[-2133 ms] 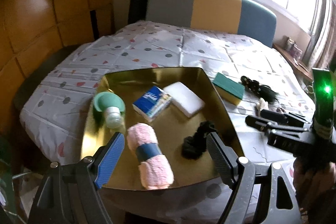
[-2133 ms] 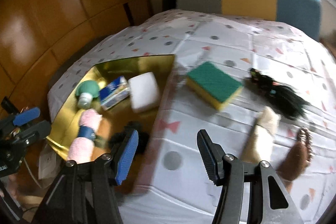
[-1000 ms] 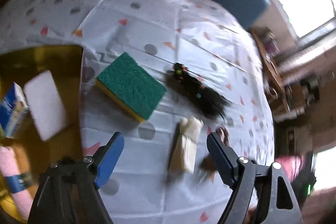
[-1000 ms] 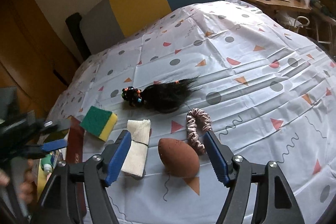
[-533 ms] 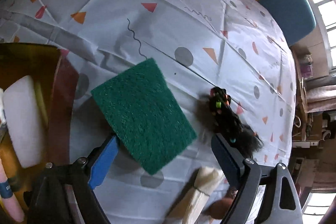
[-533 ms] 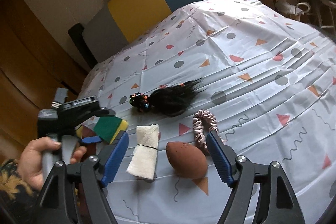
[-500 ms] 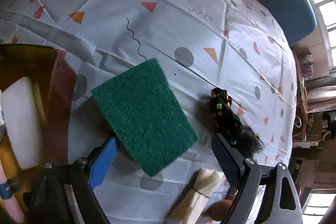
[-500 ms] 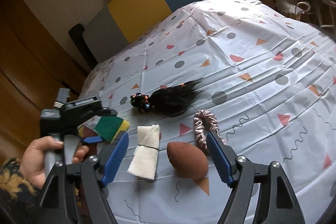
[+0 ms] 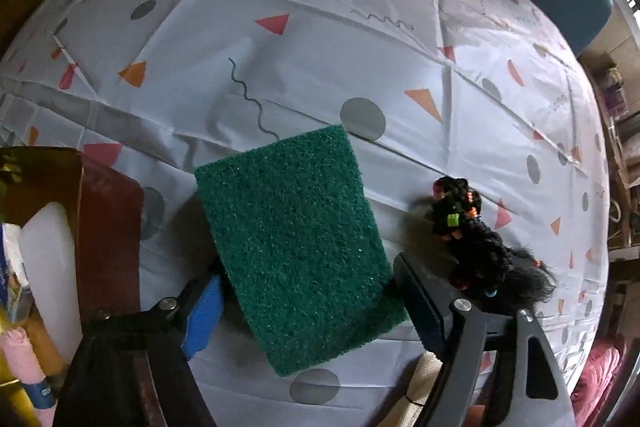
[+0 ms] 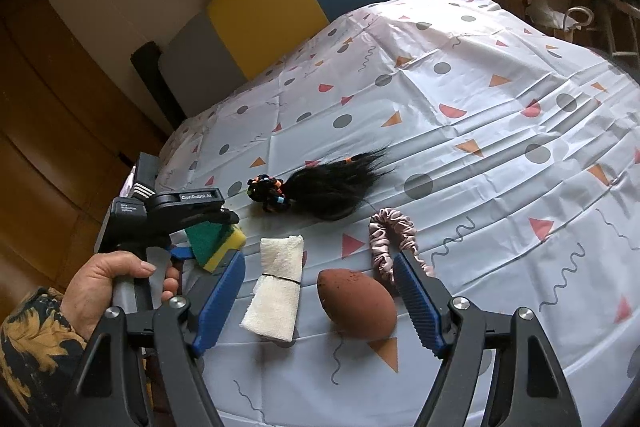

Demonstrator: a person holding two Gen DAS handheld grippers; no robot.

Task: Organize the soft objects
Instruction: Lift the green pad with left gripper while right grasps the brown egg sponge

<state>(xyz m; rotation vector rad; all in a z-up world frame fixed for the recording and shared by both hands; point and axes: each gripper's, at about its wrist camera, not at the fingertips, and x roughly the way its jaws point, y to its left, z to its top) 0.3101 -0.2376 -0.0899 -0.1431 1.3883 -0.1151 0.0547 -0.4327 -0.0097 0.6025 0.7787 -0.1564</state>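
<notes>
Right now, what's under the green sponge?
Under the green sponge is its own yellow foam layer, lying on the patterned cloth. The cloth directly beneath it is covered.

Quick tally of what was on the bed: one green-and-yellow scrub sponge [image 9: 294, 247], one black hairpiece [image 10: 332, 187] at its 3 o'clock, one folded gauze roll [image 10: 276, 291], one brown makeup sponge [image 10: 356, 303], one pink scrunchie [image 10: 394, 239]. The gold tray [image 9: 44, 167] at 9 o'clock had one white sponge [image 9: 50, 267] and one pink towel roll [image 9: 24, 371].
</notes>
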